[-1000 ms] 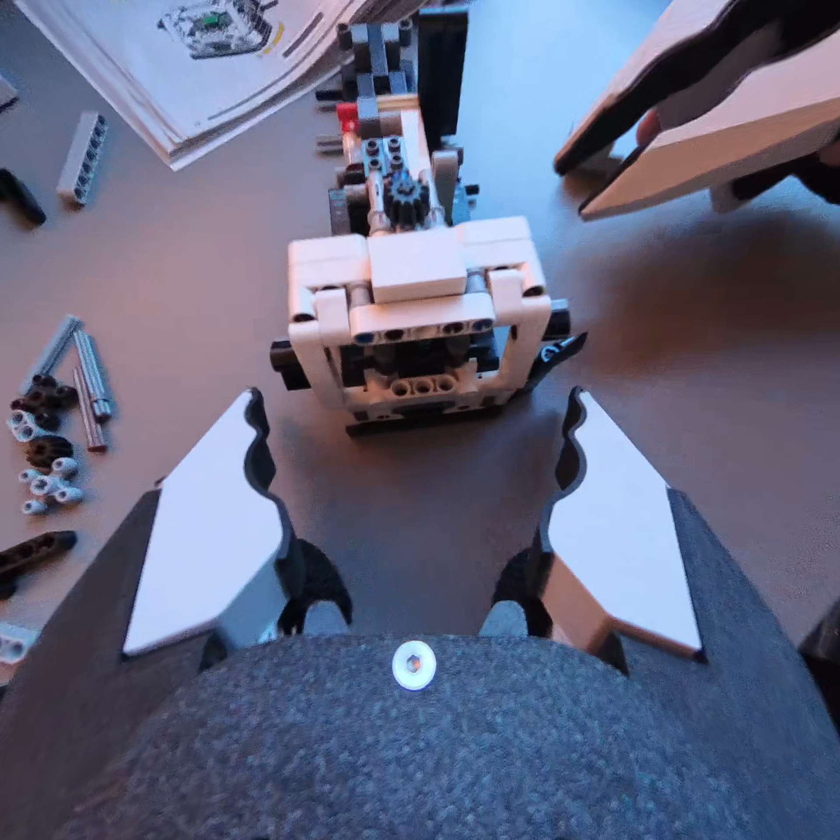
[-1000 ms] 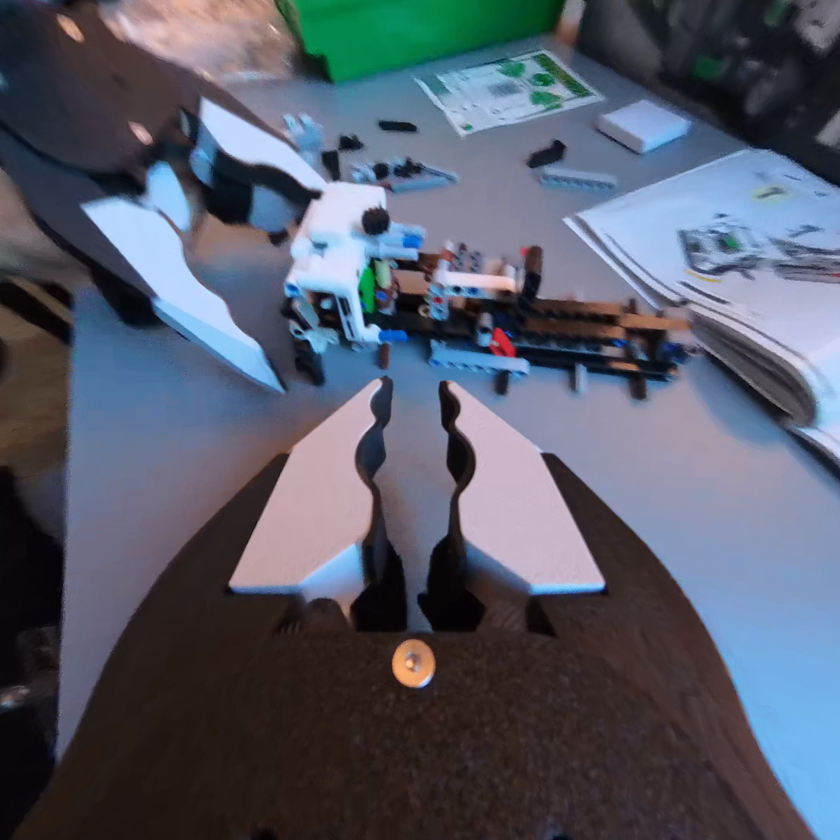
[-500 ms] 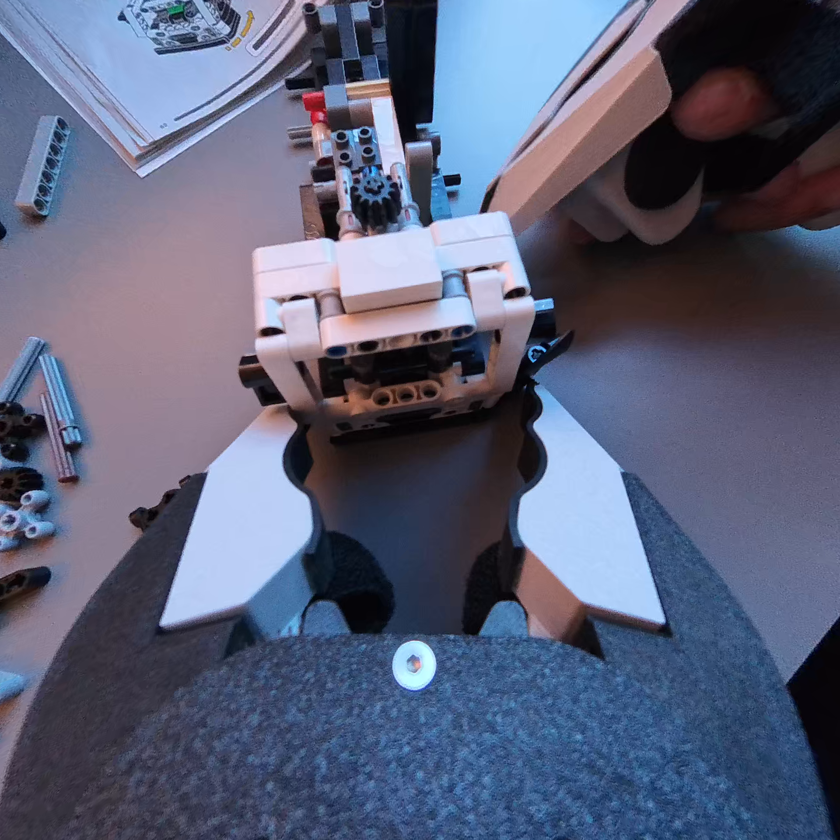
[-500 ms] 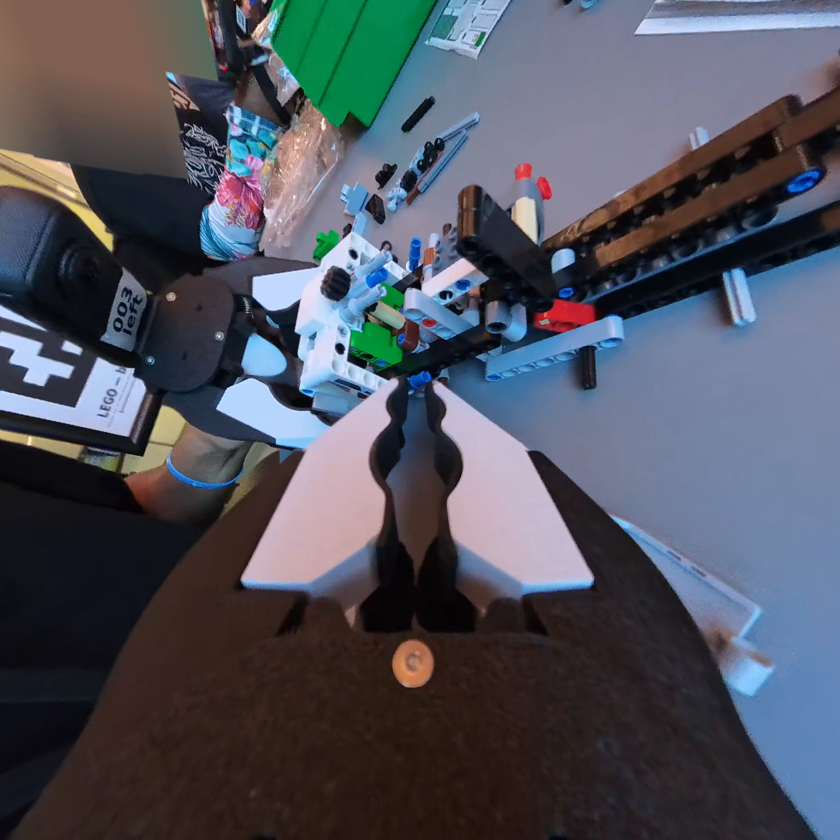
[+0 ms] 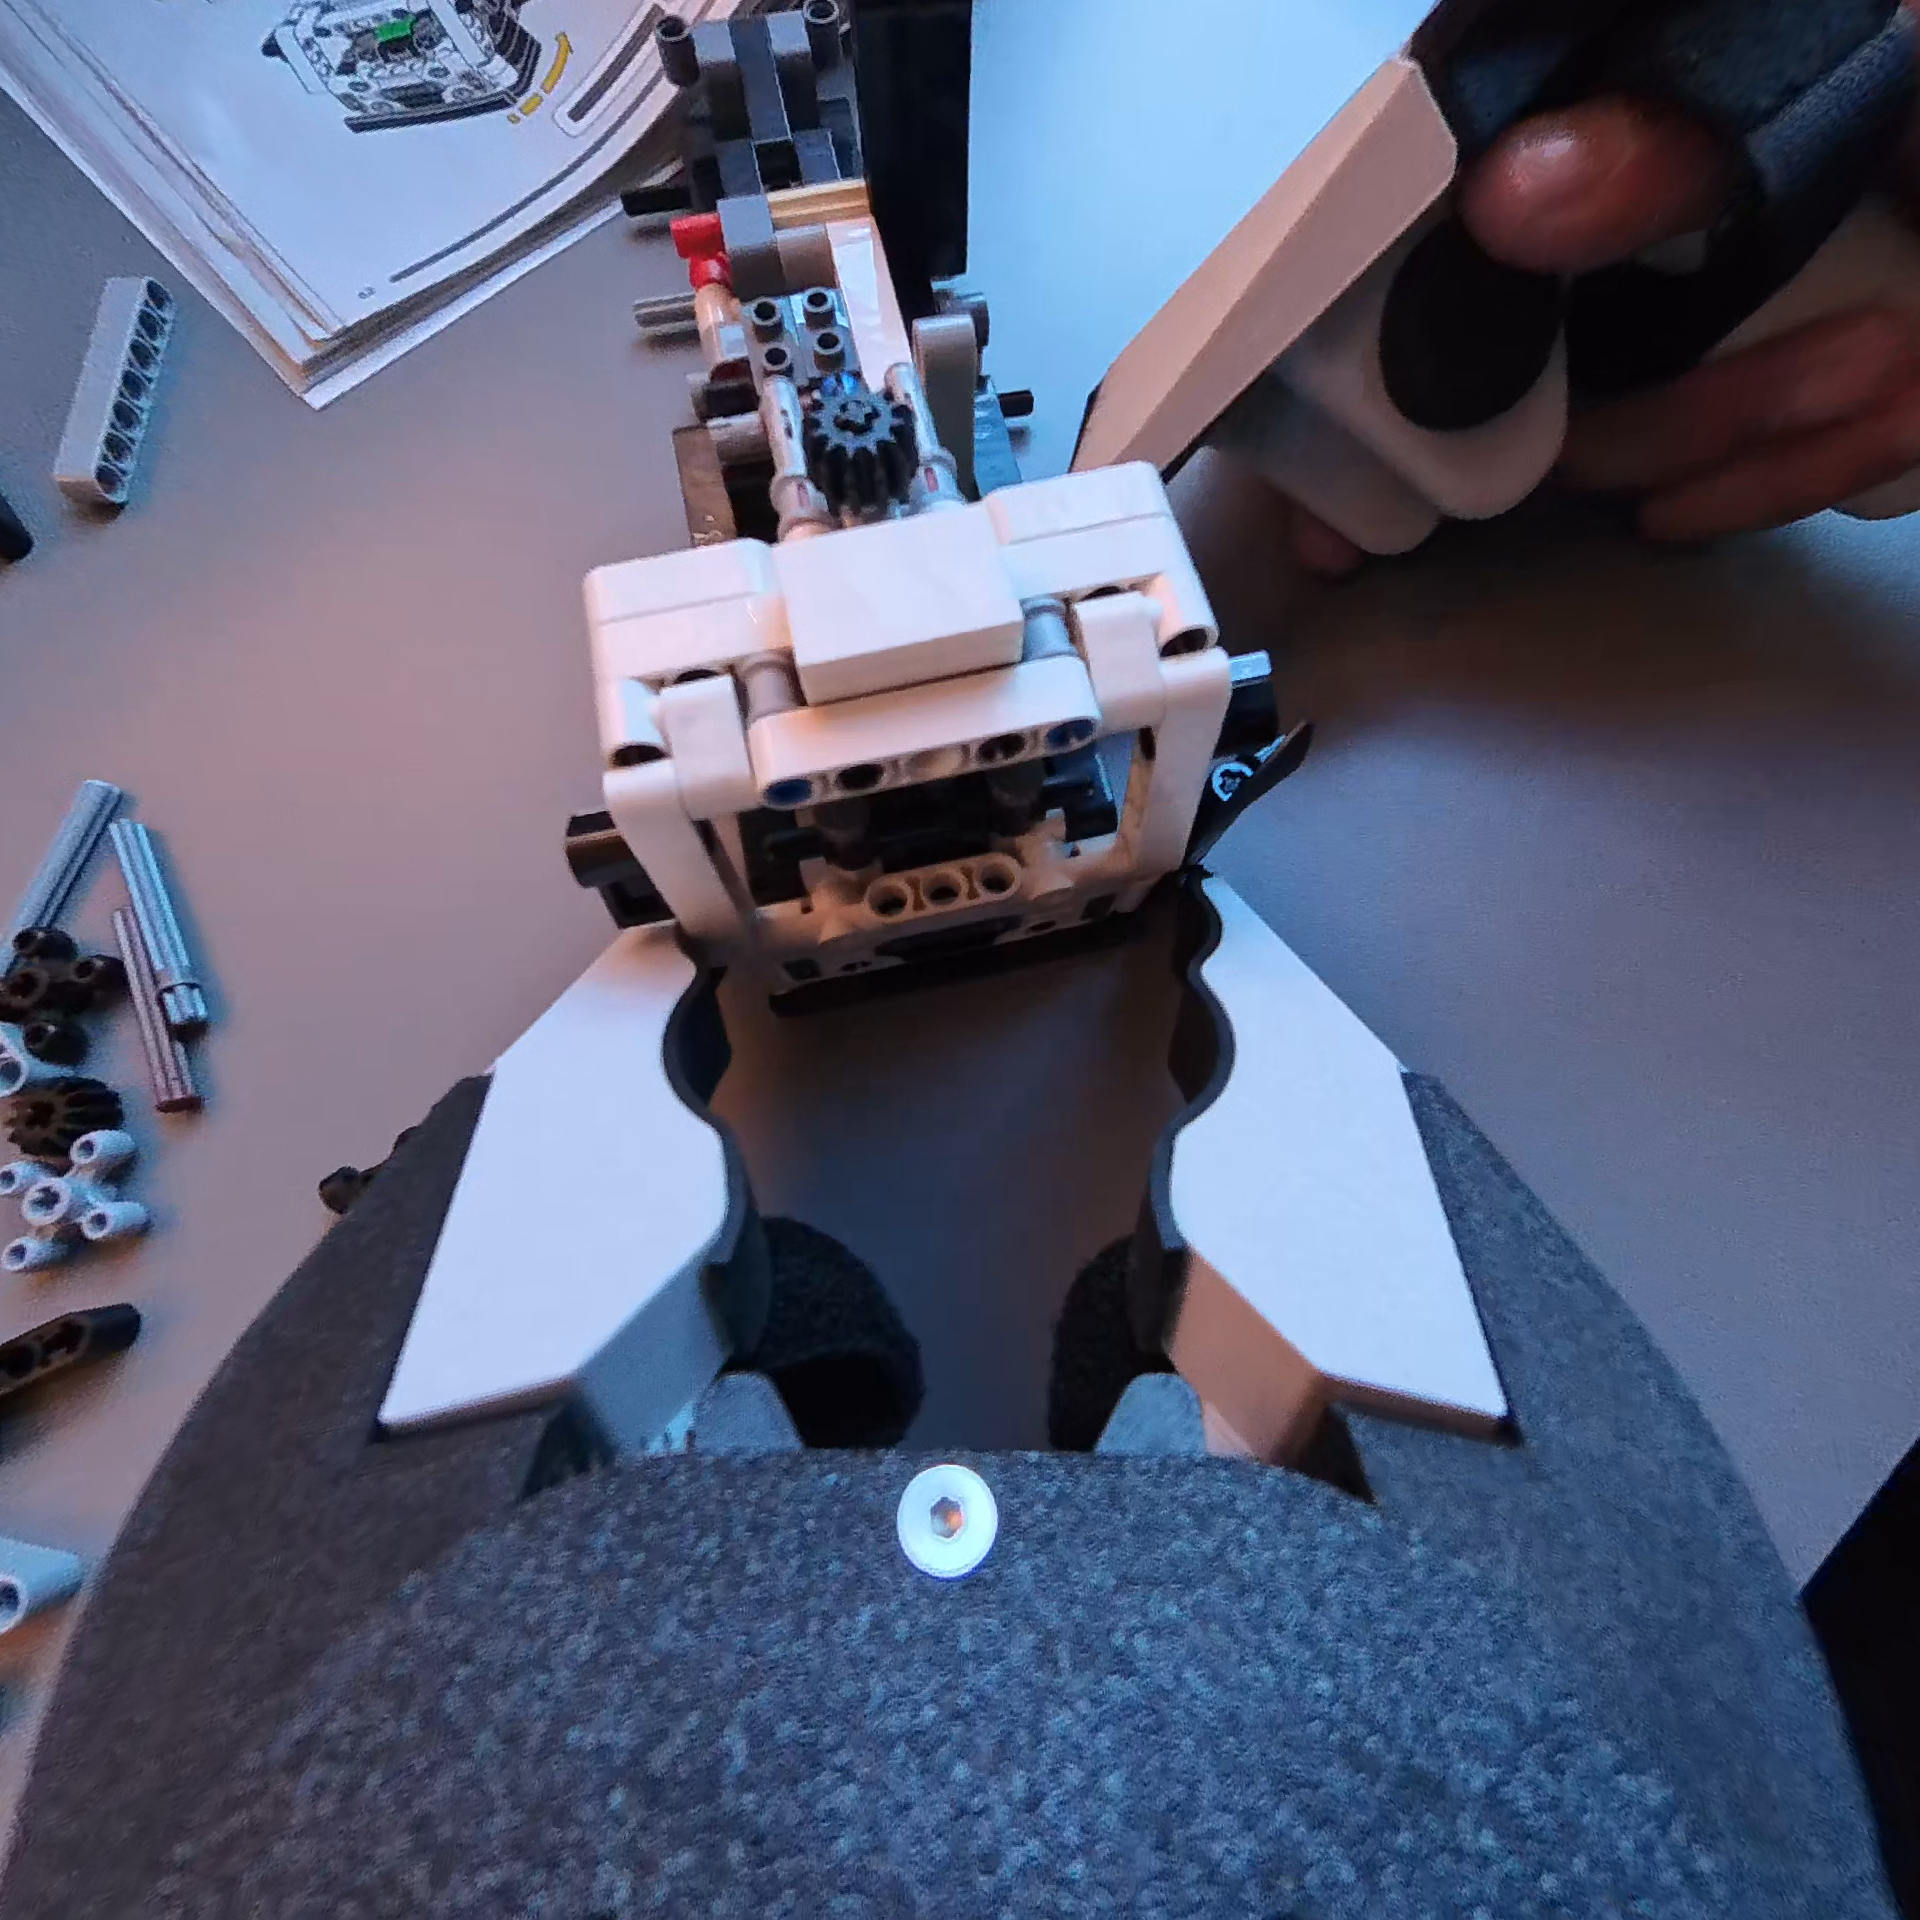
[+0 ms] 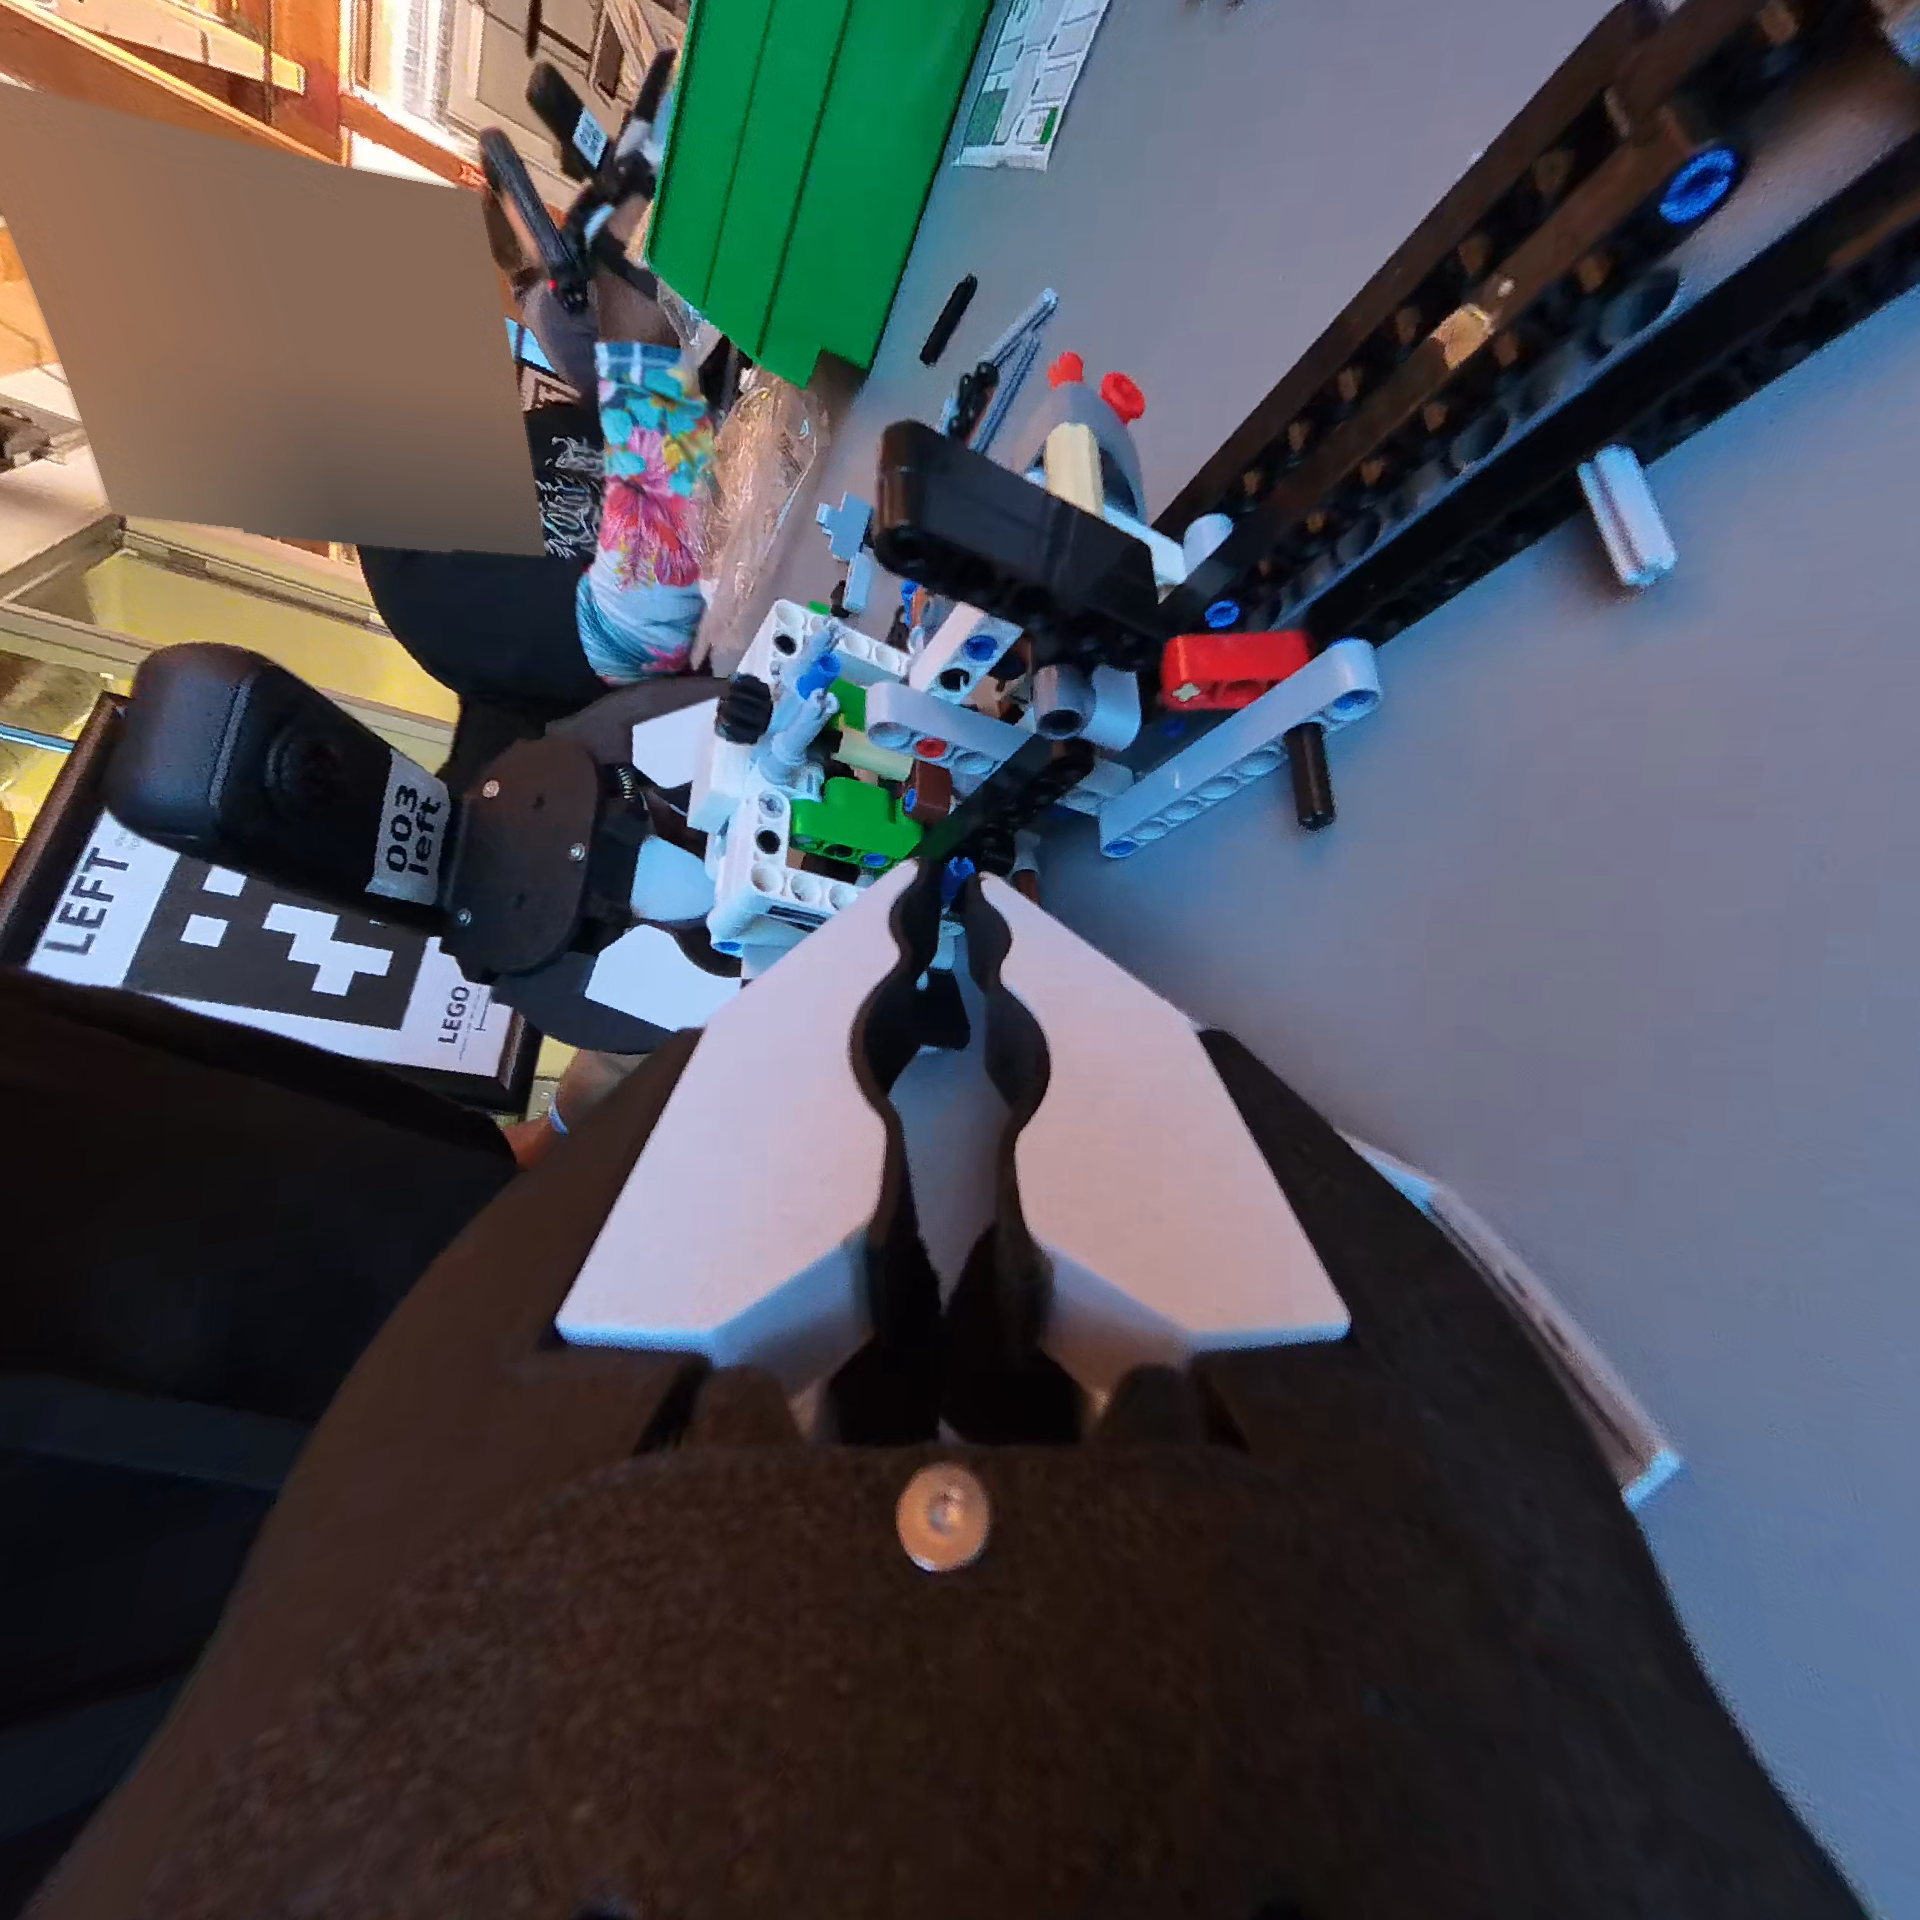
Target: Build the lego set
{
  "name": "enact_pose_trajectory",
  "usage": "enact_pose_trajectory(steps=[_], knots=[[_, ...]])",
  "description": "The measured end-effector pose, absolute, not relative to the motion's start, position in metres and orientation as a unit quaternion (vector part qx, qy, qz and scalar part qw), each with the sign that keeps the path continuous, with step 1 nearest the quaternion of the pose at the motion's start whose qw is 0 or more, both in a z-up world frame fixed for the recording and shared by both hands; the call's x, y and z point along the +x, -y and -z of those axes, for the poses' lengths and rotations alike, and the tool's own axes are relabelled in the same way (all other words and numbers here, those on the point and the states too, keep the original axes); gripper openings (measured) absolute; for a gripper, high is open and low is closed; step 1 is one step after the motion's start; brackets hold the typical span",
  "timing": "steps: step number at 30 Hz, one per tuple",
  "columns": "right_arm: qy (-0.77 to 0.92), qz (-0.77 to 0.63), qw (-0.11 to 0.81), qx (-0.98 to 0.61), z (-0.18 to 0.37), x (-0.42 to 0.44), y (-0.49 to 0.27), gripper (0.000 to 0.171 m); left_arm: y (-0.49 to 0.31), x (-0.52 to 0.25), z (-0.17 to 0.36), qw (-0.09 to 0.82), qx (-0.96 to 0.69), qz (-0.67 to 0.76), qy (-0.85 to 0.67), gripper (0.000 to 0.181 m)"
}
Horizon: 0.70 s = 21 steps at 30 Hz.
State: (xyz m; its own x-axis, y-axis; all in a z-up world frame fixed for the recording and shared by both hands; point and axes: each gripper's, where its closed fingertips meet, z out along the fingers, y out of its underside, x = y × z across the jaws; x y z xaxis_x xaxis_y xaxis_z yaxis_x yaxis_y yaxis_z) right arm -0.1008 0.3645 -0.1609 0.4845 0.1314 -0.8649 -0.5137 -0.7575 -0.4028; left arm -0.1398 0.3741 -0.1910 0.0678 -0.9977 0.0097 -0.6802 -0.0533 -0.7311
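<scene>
The lego model (image 5: 894,603) lies on the grey table, its white front frame toward me and its long black chassis (image 6: 1455,416) running away. My left gripper (image 5: 935,935) has narrowed onto the lower corners of the white front, one finger on each side; it also shows in the right wrist view (image 6: 722,857). My right gripper (image 6: 951,878) is almost shut, its tips against the model's side at a small blue pin (image 6: 961,864). I cannot tell whether it pinches anything. One of its fingers (image 5: 1268,312) shows beside the model's right side.
An open instruction booklet (image 5: 364,156) lies far left. Loose axles, gears and connectors (image 5: 83,1039) and a grey beam (image 5: 114,395) sit along the left edge. A green box (image 6: 810,177) and a leaflet (image 6: 1029,94) stand beyond. A hand (image 5: 1766,395) holds the right gripper. The left gripper's tips are roughly 6 cm from the right gripper's. The grey beam (image 5: 114,395) is about 15 cm from my left fingertips.
My left gripper moved forward and narrowed onto the model's white front. My right gripper swung in, rolled sideways and closed further, ending with its tips at the model's side.
</scene>
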Motion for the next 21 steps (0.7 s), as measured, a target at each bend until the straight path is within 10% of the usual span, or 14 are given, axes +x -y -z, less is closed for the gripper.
enact_pose_trajectory(steps=[14, 21], knots=[[-0.057, -0.440, 0.363, -0.819, 0.161, -0.103, -0.358, 0.001, -0.377, -0.139, 0.191, 0.291, -0.676, 0.273, -0.619, 0.083], [0.055, -0.324, 0.426, -0.843, 0.158, -0.109, -0.355, 0.035, -0.376, -0.139, 0.191, 0.291, -0.676, 0.274, -0.619, 0.083]])
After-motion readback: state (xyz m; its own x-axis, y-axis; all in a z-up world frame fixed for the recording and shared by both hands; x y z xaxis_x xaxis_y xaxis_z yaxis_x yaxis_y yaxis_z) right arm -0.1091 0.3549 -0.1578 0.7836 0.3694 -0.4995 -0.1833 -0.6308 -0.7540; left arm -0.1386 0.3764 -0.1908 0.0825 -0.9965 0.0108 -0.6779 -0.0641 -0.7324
